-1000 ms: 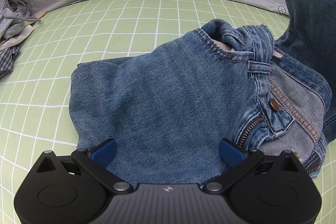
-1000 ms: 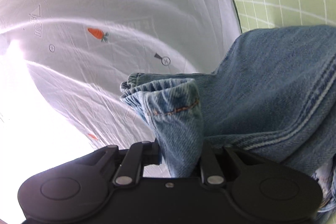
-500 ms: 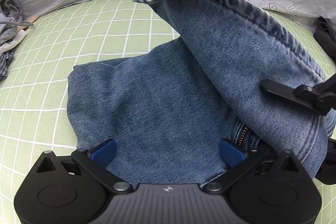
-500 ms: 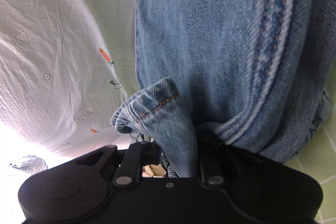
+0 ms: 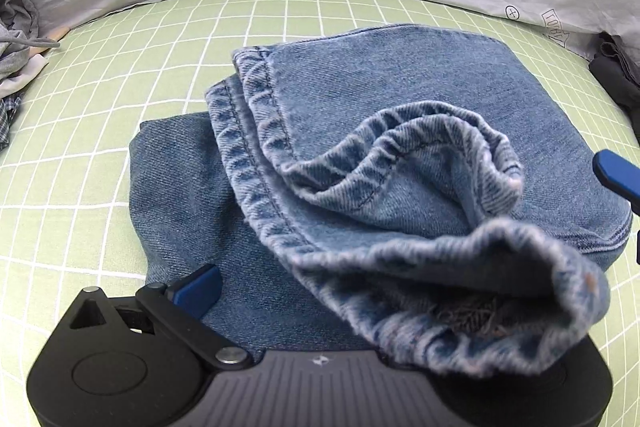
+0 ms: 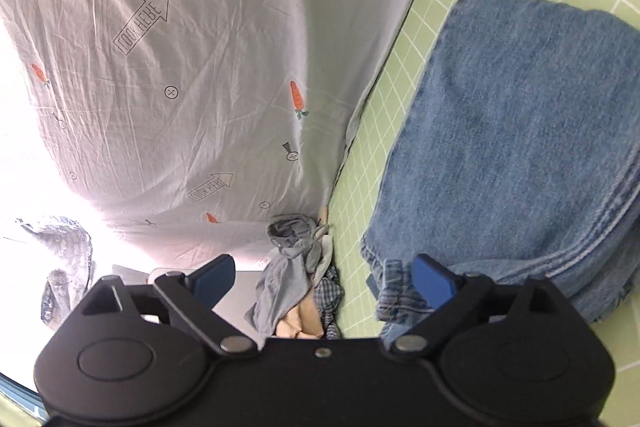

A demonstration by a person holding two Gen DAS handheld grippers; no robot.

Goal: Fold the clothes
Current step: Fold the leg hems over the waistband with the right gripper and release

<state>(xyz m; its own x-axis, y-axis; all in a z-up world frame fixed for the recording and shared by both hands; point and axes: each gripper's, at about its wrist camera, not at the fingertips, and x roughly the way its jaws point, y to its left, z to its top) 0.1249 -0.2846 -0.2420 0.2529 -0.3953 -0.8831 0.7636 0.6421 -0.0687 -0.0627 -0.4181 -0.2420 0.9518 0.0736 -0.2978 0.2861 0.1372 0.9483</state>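
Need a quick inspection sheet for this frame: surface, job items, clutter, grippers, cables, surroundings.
Surface: green checked mat, mostly bare around the work.
Job's things: jeans folded on the mat, leg hems draped loose on top.
Clutter: pile of clothes at the mat's edge; dark garment at the other side.
Grippers: left gripper open, over the jeans; right gripper opening, nothing between its jaws.
Cables: nothing seen.
Surroundings: grey printed sheet behind the mat.
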